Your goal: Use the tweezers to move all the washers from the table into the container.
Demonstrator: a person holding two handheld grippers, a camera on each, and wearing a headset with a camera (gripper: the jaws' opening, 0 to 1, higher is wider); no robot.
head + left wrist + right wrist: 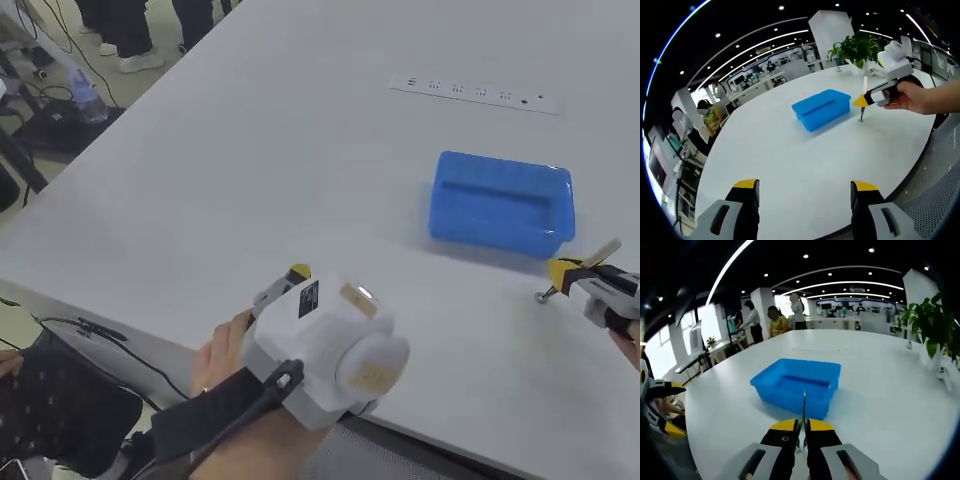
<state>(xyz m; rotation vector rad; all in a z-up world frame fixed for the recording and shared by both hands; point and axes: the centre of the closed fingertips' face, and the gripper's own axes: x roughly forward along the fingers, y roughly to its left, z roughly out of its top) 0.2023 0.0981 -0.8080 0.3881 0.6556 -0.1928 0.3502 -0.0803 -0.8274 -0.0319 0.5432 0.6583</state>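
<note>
tweezers (607,251) are clamped in the right tongs (566,270) at the right edge of the head view. they slant down so that their tip touches the white table (250,170) just in front of the blue container (500,200). what lies at the tip is too small for us to tell. the left tongs (292,278) sit low at the near table edge, gripped by a hand (225,352) and aimed across the table.

in the left gripper view we see the left tongs (805,186) released and wide apart, with nothing between them, over bare table. farther off, another hand (912,97) holds the right tongs (862,101) level, with the tweezers (861,112) standing nearly upright, tip on the table just beside the container (821,109).

in the right gripper view the right tongs (803,426) are almost closed, grasping the tweezers (804,402), which run straight ahead toward the near wall of the container (797,385).
</note>
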